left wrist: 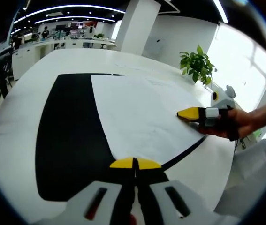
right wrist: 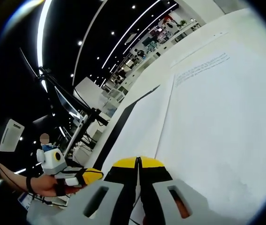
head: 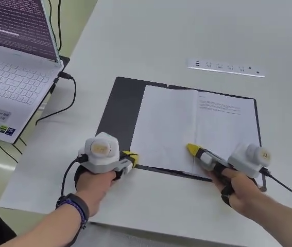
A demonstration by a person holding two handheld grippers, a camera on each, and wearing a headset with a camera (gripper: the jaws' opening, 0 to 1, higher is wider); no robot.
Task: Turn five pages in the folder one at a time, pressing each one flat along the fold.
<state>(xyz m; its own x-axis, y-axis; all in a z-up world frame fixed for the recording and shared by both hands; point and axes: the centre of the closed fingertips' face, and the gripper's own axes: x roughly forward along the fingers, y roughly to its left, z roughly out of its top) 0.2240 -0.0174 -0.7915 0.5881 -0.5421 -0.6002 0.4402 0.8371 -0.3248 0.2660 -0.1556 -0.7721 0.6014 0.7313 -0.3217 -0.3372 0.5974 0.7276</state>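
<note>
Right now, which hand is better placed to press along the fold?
Probably right: the right tool lies on the page by the fold; the left tool sits at the edge of the folder.

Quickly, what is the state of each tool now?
Left tool: closed, at the corner of the white paper page; holding it or not cannot be told.
Right tool: closed, empty, tips resting on that page.

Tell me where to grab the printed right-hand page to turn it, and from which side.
Take the printed right-hand page by its free outer edge, near the lower corner, coming in from the right. It lies flat and is bound along the fold on its left.
</note>
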